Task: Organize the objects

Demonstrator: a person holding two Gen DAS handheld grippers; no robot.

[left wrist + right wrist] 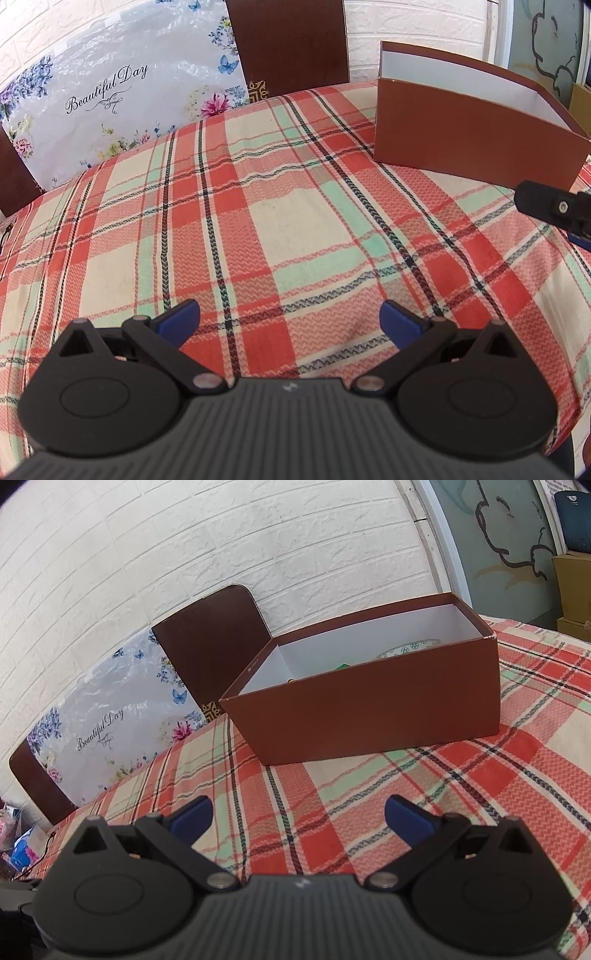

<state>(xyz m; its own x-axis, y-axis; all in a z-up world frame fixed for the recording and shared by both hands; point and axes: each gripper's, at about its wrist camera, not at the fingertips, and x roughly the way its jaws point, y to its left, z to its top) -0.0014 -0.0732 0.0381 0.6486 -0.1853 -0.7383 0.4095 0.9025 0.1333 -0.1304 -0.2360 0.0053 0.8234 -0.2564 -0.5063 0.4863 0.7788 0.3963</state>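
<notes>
— Plaid tablecloth (pixel 280 206) in red, cream and mint is seen across the left wrist view. How is the left gripper (pixel 290 319) posed?

— It is held low over the cloth, its blue-tipped fingers (pixel 183 319) spread wide apart with nothing between them. A brown box (pixel 476 147) is set on the cloth at the far right, only its outer wall and white lining being shown. The black tip of the right gripper (pixel 554 208) is seen entering from the right edge, just in front of the box. A floral bag (pixel 110 96) lettered "Beautiful Day" is leaned behind the table beside a brown chair back (pixel 291 40), against a white brick wall (pixel 406 22).

— And what is added by the right wrist view?

— The right gripper (pixel 297 814) is tilted and aimed at the box (pixel 369 709), its fingers (pixel 194 816) likewise parted and holding nothing. The open top is looked into here: a patterned plate (pixel 410 648) and a small green item (pixel 341 665), too hidden to be identified, are glimpsed inside. Bare cloth (pixel 332 786) lies between fingers and box.
</notes>
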